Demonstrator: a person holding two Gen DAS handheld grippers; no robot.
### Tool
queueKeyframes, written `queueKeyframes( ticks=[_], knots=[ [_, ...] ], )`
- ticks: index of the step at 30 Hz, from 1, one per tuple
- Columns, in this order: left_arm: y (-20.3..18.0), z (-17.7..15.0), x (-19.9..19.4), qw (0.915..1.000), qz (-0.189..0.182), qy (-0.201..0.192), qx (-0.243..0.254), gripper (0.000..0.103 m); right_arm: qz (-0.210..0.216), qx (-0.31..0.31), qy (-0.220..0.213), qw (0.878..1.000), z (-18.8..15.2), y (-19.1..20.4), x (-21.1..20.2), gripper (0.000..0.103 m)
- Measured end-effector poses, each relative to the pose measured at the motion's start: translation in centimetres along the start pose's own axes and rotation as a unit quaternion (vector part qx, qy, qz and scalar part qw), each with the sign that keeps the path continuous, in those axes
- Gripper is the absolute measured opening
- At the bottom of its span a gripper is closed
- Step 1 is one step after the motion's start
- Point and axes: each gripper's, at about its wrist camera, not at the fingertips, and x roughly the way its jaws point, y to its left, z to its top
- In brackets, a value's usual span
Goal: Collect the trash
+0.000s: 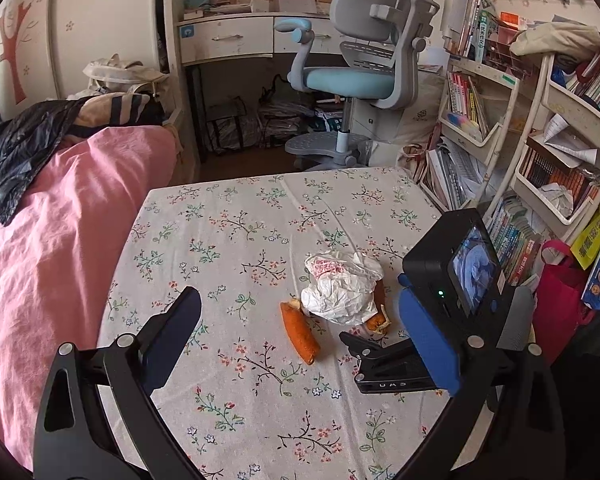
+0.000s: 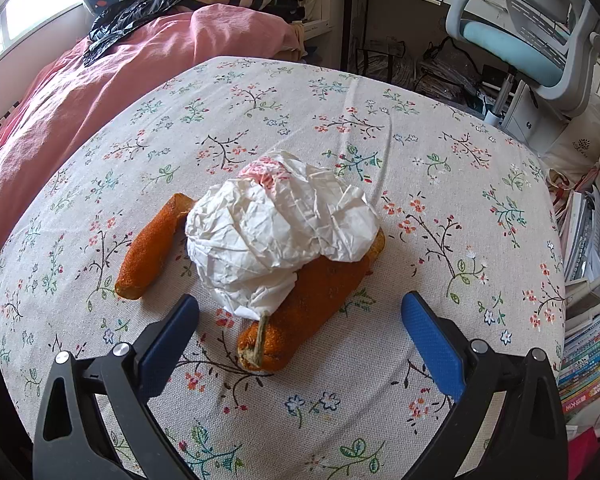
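The trash lies on a counter (image 2: 440, 184) covered with a floral cloth: a crumpled white paper wad (image 2: 276, 232) with red print on top, a small orange peel piece (image 2: 152, 246) to its left, and a larger orange peel piece (image 2: 312, 304) at lower center of the right wrist view. The wad rests on the larger piece and hides its far portion; whether the wad touches the small piece cannot be told. The right gripper (image 2: 300, 316) sits just in front of the larger piece, jaws spread wide and empty, one finger on either side of the peel's near end. In the left wrist view the left gripper (image 1: 308, 320) is likewise released and holds nothing; the right gripper's body and screen at lower right cover part of its right finger and the counter edge behind. There the wad (image 1: 340, 288) conceals most of the larger peel (image 1: 380, 316). A pink blanket (image 1: 60, 220) fills the left of the frame; a chair (image 1: 364, 56) stands at upper center.
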Motion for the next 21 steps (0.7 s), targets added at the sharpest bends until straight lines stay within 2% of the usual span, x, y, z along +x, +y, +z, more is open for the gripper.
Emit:
queueKeyframes(
  ticks=[21],
  knots=[
    [-0.96,-0.22,-0.25,0.9999,-0.004,-0.002,0.013,0.096,0.000,0.000,0.000,1.000,0.03,-0.05,-0.01,0.097]
  ],
)
